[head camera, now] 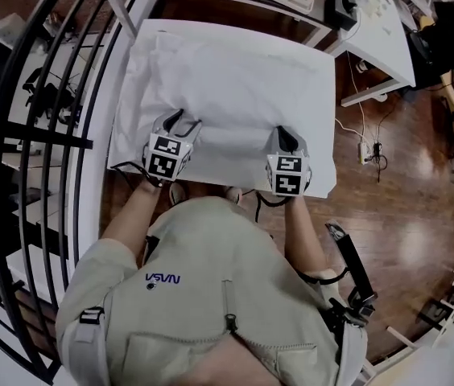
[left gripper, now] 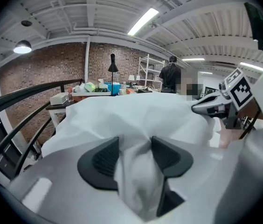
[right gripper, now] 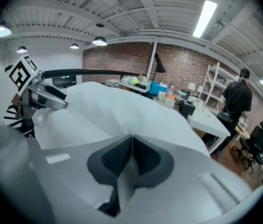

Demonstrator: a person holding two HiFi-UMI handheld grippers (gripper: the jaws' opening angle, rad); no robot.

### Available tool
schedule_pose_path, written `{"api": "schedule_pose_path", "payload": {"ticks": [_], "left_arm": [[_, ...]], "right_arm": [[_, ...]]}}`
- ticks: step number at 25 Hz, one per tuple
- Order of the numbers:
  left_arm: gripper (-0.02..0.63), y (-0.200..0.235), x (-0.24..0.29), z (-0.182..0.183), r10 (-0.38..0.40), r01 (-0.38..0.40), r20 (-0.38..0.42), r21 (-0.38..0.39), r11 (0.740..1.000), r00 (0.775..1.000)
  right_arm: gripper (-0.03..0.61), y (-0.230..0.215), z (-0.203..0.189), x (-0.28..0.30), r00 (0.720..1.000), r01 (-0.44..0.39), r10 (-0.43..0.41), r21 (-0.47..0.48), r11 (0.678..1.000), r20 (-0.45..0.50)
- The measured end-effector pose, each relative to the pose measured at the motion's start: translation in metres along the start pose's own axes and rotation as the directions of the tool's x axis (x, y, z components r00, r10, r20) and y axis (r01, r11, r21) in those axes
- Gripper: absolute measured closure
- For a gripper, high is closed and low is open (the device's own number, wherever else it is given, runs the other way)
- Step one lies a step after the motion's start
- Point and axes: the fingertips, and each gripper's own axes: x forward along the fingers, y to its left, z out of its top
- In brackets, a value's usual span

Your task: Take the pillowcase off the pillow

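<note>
Pillowcase (head camera: 235, 87), on pillow lying flat on white surface (head camera: 321, 95): right claw (right gripper: 130, 160) pinched tight on near edge, left claw (left gripper: 135, 155) half-closed around bunched fold; firm left grip, then draw both evenly bodyward.

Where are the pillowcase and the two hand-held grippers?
pillowcase (head camera: 235, 87), head view, smooth middle of the fabric.
left hand-held gripper (left gripper: 135, 146), left gripper view, between its fingertips.
right hand-held gripper (right gripper: 131, 141), right gripper view, between its closed fingertips.
</note>
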Motion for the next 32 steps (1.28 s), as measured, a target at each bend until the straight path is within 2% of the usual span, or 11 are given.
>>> {"api": "schedule_pose_path", "payload": {"ticks": [2, 4, 7, 13, 17, 19, 21, 22, 27, 30, 32], "left_arm": [[0.382, -0.004, 0.015, 0.010, -0.009, 0.009, 0.010, 0.016, 1.000, 1.000], [0.385, -0.009, 0.025, 0.017, -0.025, 0.025, 0.010, 0.020, 0.999, 1.000], [0.385, -0.014, 0.027, 0.021, -0.043, 0.043, 0.013, 0.016, 0.999, 0.999], [0.392, -0.010, 0.011, 0.017, -0.045, 0.046, 0.070, -0.014, 0.999, 0.997], [0.491, -0.004, -0.022, 0.023, -0.014, 0.021, 0.134, -0.045, 0.999, 0.991], [0.559, 0.008, -0.043, 0.022, 0.045, -0.036, 0.167, -0.059, 0.998, 0.985], [0.607, 0.023, -0.064, 0.018, 0.112, -0.100, 0.193, -0.070, 0.993, 0.975], [0.611, 0.032, -0.073, 0.014, 0.143, -0.130, 0.201, -0.077, 0.988, 0.969], [0.611, 0.077, -0.103, -0.008, 0.253, -0.234, 0.189, -0.117, 0.965, 0.949], [0.611, 0.096, -0.114, -0.016, 0.273, -0.250, 0.191, -0.138, 0.958, 0.943], [0.607, 0.104, -0.116, -0.023, 0.263, -0.237, 0.186, -0.153, 0.960, 0.947]], "right_arm": [[0.574, -0.018, 0.005, 0.011, 0.998, 0.058, -0.058, -0.018, 0.998, 0.004], [0.574, -0.029, 0.004, 0.020, 0.997, 0.077, -0.077, -0.033, 0.997, -0.005], [0.574, -0.032, 0.004, 0.024, 0.998, 0.065, -0.065, -0.024, 0.998, -0.007], [0.574, -0.026, -0.001, 0.020, 0.998, 0.063, -0.063, 0.002, 0.998, -0.010], [0.574, -0.028, 0.007, 0.009, 0.996, 0.086, -0.086, 0.003, 0.996, 0.007], [0.574, -0.028, 0.018, 0.000, 0.993, 0.107, -0.107, 0.016, 0.994, 0.044], [0.574, -0.020, 0.033, -0.008, 0.990, 0.109, -0.111, 0.027, 0.994, 0.087], [0.574, -0.014, 0.041, -0.011, 0.989, 0.104, -0.106, 0.027, 0.994, 0.108], [0.574, 0.044, 0.089, -0.012, 0.979, 0.022, -0.018, -0.018, 1.000, 0.205], [0.574, 0.098, 0.114, -0.007, 0.967, -0.061, 0.079, -0.082, 0.995, 0.243], [0.574, 0.137, 0.128, -0.004, 0.954, -0.123, 0.153, -0.127, 0.984, 0.260]]}}
